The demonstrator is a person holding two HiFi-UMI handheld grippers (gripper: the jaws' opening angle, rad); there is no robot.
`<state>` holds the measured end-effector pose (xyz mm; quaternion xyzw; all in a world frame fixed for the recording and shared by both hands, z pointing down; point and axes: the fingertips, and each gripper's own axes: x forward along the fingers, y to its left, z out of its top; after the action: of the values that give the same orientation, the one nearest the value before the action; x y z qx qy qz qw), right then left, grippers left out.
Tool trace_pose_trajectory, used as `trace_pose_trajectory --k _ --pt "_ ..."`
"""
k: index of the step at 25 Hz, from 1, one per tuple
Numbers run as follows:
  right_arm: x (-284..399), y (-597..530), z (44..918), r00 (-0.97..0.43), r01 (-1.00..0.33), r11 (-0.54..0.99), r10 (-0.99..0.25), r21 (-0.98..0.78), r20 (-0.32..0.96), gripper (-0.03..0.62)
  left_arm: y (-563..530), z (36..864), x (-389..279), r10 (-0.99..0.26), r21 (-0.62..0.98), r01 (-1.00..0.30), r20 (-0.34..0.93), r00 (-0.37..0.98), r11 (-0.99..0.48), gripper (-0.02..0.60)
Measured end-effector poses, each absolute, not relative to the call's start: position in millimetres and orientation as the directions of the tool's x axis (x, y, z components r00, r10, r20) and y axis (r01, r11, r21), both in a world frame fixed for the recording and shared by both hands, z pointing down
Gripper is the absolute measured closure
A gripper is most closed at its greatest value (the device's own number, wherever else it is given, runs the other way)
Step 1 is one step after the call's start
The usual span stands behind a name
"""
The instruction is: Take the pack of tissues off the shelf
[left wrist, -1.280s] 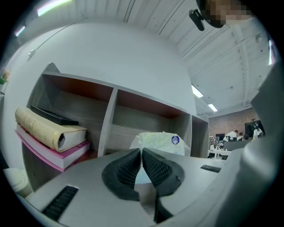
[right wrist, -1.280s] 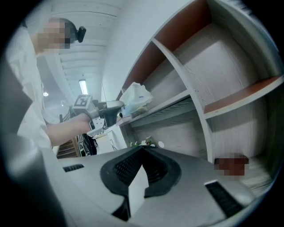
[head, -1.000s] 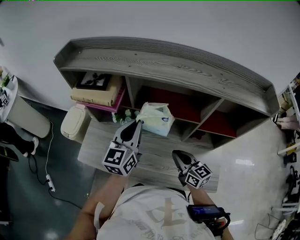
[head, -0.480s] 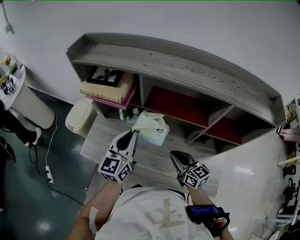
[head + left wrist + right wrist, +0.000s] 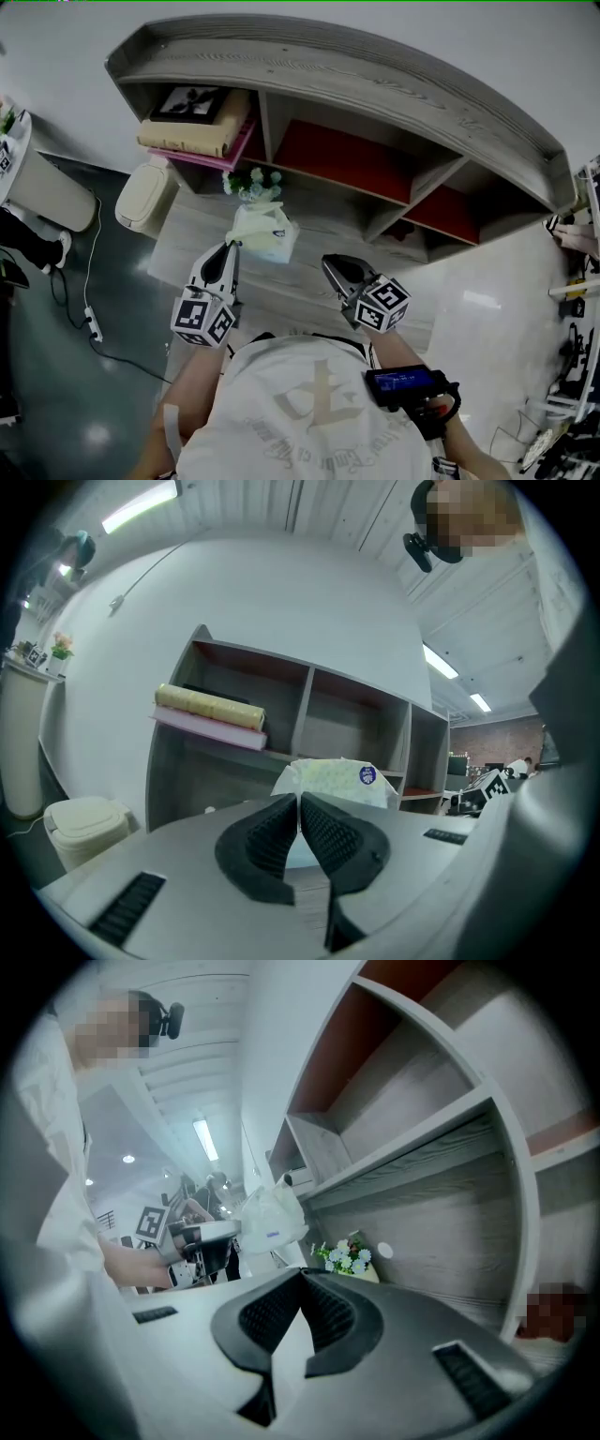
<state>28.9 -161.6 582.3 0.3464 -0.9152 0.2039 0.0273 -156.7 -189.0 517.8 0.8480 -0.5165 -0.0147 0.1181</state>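
Pack of tissues (image 5: 262, 234): head view, now off the shelf (image 5: 375, 89), drawn nearer over the low table (image 5: 309, 295) than a second ago; removal looks nearly done.
Left gripper view: left gripper (image 5: 299, 803) jaws pinched together on the pack's wrapper, a grip unseen from above.
Right gripper view: right gripper (image 5: 302, 1279) closed, empty, at near right.

Pack of tissues (image 5: 265, 234): pale crinkled wrap, blue round label, pinched in left gripper (image 5: 232, 247), off shelf (image 5: 375, 77).
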Motion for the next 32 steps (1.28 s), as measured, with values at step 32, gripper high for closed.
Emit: trace_pose_trajectory --k 32 --pt "-5.9 -166.0 605.0 -0.820 -0.572 0.735 -0.528 -0.365 0.223 0.591 -145.9 608.4 -187.3 -0.888 0.285 -0.911 0.268 0.373 -0.297 0.557"
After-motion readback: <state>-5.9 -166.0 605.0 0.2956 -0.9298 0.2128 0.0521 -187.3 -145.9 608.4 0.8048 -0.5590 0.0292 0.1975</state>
